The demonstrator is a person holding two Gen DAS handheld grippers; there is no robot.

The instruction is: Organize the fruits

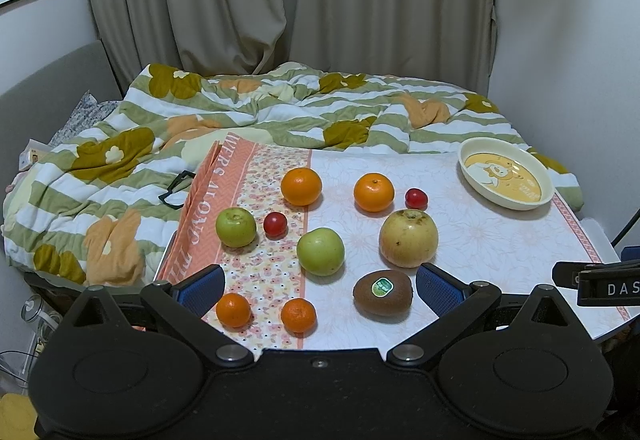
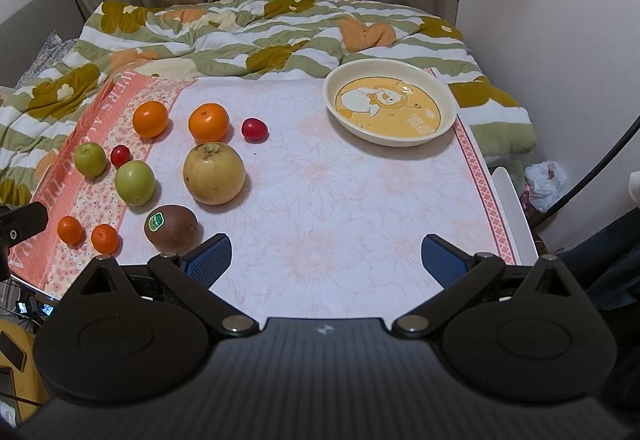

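Fruit is all on the left part of the pale floral cloth [image 2: 320, 175], and the round cream plate with yellow cartoon print [image 2: 448, 111] stands bare at the far right corner, well apart from it. So nothing is sorted yet, in my judgement.

Risks, big to small:

The big yellow-green apple with brown spots [image 2: 214, 173] is wide and heavy; if it is pinched off-centre it may slip and roll into the brown kiwi with green sticker [image 2: 171, 228] near it.

The two smooth green apples [image 1: 320, 251] [image 1: 236, 227] are round and slick, so a weak grip probably lets them drop and roll toward the cloth edge.

The plate is shallow and sits at the table corner next to the striped flower blanket [image 2: 240, 35]; fruit put down too fast could roll over the rim.

The two larger orange mandarins [image 1: 301, 186] [image 1: 373, 191] and two small ones [image 1: 233, 310] [image 1: 298, 315] are soft; too much squeeze may bruise them. The small pair lies close to the near edge.

The two red cherry tomatoes [image 1: 275, 224] [image 1: 416, 198] are tiny; the pads can miss them or flick them away.

Left gripper [image 1: 320, 288]: fingers spread wide, nothing held, at the near edge just before kiwi & small mandarins. Right gripper [image 2: 326, 260]: also spread, nothing held, over bare cloth.
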